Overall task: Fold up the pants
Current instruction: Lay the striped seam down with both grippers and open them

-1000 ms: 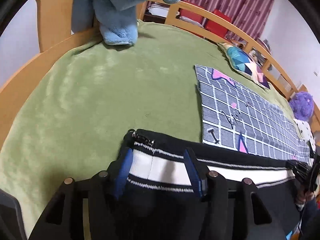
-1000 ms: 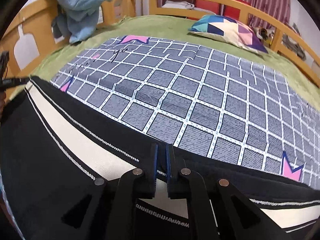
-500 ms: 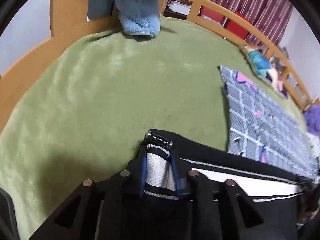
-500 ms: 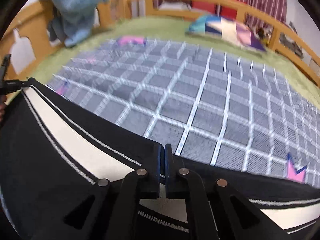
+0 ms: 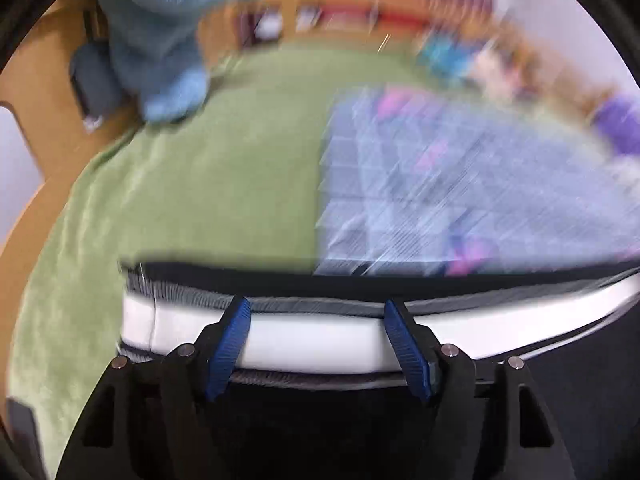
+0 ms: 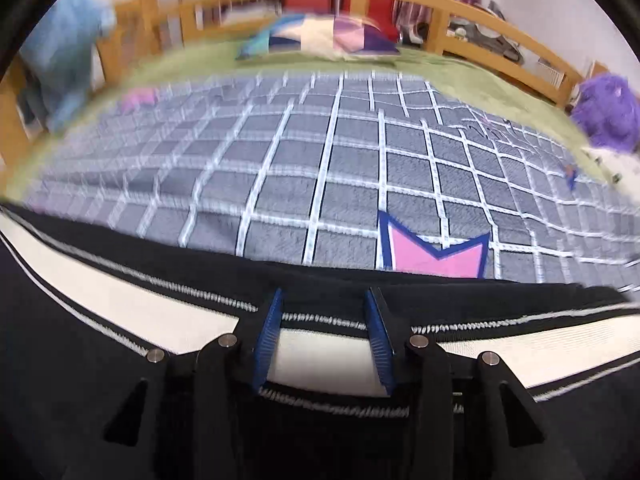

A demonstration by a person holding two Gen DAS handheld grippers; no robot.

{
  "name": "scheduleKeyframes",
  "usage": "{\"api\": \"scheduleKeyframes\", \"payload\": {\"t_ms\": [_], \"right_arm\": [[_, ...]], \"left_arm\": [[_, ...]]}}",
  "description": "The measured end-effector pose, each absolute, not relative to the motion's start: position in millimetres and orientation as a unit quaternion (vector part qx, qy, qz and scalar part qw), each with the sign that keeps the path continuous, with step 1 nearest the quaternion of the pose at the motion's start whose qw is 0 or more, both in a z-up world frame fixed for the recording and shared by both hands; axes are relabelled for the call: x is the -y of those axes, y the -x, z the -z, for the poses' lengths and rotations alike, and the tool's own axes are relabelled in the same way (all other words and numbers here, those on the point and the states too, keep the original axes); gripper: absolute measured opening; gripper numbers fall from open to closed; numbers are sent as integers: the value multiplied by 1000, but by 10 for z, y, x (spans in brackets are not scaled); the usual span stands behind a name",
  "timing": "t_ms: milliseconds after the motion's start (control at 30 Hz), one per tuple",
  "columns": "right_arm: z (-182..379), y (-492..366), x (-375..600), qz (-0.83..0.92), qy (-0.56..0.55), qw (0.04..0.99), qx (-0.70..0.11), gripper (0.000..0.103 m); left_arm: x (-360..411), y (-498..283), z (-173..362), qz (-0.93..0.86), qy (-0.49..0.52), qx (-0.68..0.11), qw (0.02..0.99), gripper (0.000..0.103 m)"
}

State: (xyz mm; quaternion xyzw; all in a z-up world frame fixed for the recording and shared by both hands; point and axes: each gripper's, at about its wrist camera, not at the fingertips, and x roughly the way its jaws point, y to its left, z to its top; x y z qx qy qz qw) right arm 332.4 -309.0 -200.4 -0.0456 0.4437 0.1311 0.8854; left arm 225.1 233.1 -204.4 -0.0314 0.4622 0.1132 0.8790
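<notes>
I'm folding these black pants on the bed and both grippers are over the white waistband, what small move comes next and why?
Probably draw both grippers back clear. The left gripper and right gripper have just been opening; the waistband lies flat between spread fingers, seemingly unpinched, so the pants look released.

The pants point(image 6: 60, 360) are black knitted cloth, matt, with a smooth white woven stripe point(image 6: 328, 354) edged in coarse stitching. The bed cover point(image 5: 192, 208) is green plush with a soft sheen. The checked blanket point(image 6: 340, 168) is grey fleece, napped and matt. The bed frame point(image 6: 472, 12) is light wood, smooth and lacquered. The gripper pads point(image 6: 267, 338) are blue ribbed plastic; the finger bodies are matt black plastic with bright metal pins.
</notes>
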Motion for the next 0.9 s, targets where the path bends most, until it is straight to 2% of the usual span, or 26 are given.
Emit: {"api": "scheduleKeyframes", "payload": {"t_ms": [67,133,200,267,300,400,467,533,600,700,767,833,900], "right_arm": [[1956,-3380,3238,-126,16,884,-450,32],[1901,-3350,3293,-121,18,883,-453,30],[1753,-3222,3297,-92,44,891,-442,29],[1615,-3010,3311,-106,41,901,-419,46],[1643,-2933,3297,-106,44,901,-419,49],[1963,-2892,3330,-81,82,882,-456,49],[1902,-2841,3394,-78,61,883,-458,47],[1752,-2757,3445,-71,35,884,-461,41],[1604,-2618,3449,-79,3,889,-451,41],[1394,-2241,3351,-96,-20,896,-432,47],[1296,-2034,3277,-108,-22,896,-430,56],[1199,-1810,3217,-115,-29,894,-432,56],[1143,-1633,3158,-123,-22,892,-435,56]], "left_arm": [[-2483,-2174,1964,-103,81,-445,886,70],[-2530,-2128,1828,-120,86,-452,880,67],[-2460,-2032,1715,-101,84,-444,886,69],[-2351,-1907,1700,-83,72,-444,889,71],[-2296,-1851,1754,-80,59,-448,889,72],[-2247,-1767,2048,-97,18,-467,879,76],[-2272,-1701,1928,-110,41,-477,871,72],[-2185,-1557,1735,-93,70,-477,871,72],[-1953,-1329,1558,-52,79,-450,888,74],[-1462,-1011,1568,-2,51,-448,893,74],[-1281,-907,1719,-9,23,-466,884,74],[-1223,-788,1922,-34,-14,-478,877,76],[-1389,-625,1901,-53,-13,-456,888,76]]}}
